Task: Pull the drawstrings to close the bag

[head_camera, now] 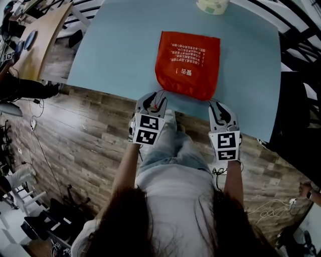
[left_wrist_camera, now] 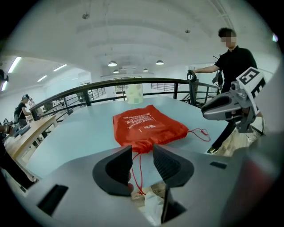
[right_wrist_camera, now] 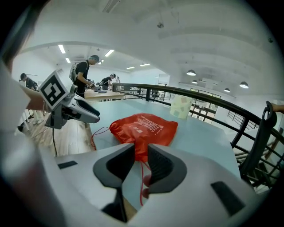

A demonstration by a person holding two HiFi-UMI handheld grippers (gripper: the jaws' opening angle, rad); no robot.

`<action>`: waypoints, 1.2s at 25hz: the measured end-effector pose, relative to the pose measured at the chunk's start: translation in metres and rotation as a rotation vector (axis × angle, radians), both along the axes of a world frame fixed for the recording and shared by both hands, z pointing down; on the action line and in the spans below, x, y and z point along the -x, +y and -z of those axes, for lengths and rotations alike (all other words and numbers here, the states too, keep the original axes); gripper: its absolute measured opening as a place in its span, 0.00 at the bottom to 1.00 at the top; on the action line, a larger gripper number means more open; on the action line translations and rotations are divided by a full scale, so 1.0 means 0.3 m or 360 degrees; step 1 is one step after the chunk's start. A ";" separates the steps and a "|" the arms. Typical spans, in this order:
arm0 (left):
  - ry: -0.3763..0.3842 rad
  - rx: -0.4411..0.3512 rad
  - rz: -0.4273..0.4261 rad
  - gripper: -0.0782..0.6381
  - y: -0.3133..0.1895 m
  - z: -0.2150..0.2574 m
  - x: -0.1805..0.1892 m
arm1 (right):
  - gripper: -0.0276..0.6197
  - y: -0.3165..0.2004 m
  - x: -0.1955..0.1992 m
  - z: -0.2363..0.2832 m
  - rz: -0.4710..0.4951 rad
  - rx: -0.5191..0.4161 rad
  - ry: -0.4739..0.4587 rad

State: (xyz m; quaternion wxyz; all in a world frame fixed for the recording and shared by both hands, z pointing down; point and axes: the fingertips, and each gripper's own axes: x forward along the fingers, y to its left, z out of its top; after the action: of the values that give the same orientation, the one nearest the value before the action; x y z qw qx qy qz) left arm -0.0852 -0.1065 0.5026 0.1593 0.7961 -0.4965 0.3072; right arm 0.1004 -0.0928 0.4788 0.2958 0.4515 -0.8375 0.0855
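Note:
A red drawstring bag (head_camera: 187, 62) with white print lies flat on the light blue table (head_camera: 115, 45), its gathered mouth toward the near edge. My left gripper (head_camera: 154, 98) hovers at the bag's near left corner. In the left gripper view its jaws (left_wrist_camera: 143, 153) stand apart, and a thin red drawstring (left_wrist_camera: 140, 170) hangs loose in the gap, touching neither pad. My right gripper (head_camera: 219, 105) sits off the near right corner. Its jaws (right_wrist_camera: 141, 153) are also apart, with a red string (right_wrist_camera: 142, 177) running down between them from the bag (right_wrist_camera: 144, 126).
A pale yellowish roll (head_camera: 212, 5) stands at the table's far edge. A dark railing (left_wrist_camera: 146, 82) runs behind the table. People stand at work tables (right_wrist_camera: 100, 93) beyond. Wood floor (head_camera: 85, 135) lies below the near edge.

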 end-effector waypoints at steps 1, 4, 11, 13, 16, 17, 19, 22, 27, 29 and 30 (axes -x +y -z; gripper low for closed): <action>-0.0013 0.0019 0.0004 0.30 -0.005 -0.021 0.002 | 0.18 -0.001 0.000 -0.016 0.0006 0.0013 0.0016; -0.0062 0.0066 -0.0003 0.31 -0.017 -0.075 0.009 | 0.19 0.000 0.000 -0.059 0.0017 0.0050 0.0062; -0.0141 0.0133 -0.0025 0.32 -0.054 -0.157 0.022 | 0.20 -0.019 -0.015 -0.137 0.0008 0.0137 0.0160; -0.0161 0.0150 -0.0039 0.32 -0.068 -0.178 0.022 | 0.21 -0.035 -0.016 -0.155 0.0013 0.0150 0.0189; -0.0193 0.0172 -0.0069 0.33 -0.083 -0.208 0.019 | 0.21 -0.051 -0.019 -0.192 0.0025 0.0182 0.0237; -0.0200 0.0182 -0.0078 0.33 -0.087 -0.216 0.018 | 0.22 -0.057 -0.017 -0.204 0.0031 0.0192 0.0248; -0.0211 0.0204 -0.0094 0.34 -0.095 -0.232 0.016 | 0.22 -0.066 -0.013 -0.228 0.0045 0.0217 0.0269; -0.0219 0.0234 -0.0113 0.35 -0.105 -0.248 0.013 | 0.23 -0.070 -0.019 -0.262 0.0053 0.0264 0.0303; -0.0253 0.0275 -0.0145 0.35 -0.116 -0.269 0.020 | 0.23 -0.074 -0.019 -0.311 0.0064 0.0326 0.0347; -0.0270 0.0287 -0.0157 0.35 -0.120 -0.278 0.024 | 0.23 -0.078 -0.018 -0.325 0.0060 0.0345 0.0351; -0.0278 0.0288 -0.0163 0.35 -0.123 -0.282 0.024 | 0.23 -0.082 -0.018 -0.332 0.0054 0.0352 0.0352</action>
State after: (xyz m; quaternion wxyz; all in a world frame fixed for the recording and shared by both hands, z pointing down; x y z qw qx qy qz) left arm -0.0925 -0.1433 0.5871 0.1706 0.7731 -0.4374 0.4265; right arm 0.1059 -0.1175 0.5784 0.4356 0.4086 -0.7928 0.1218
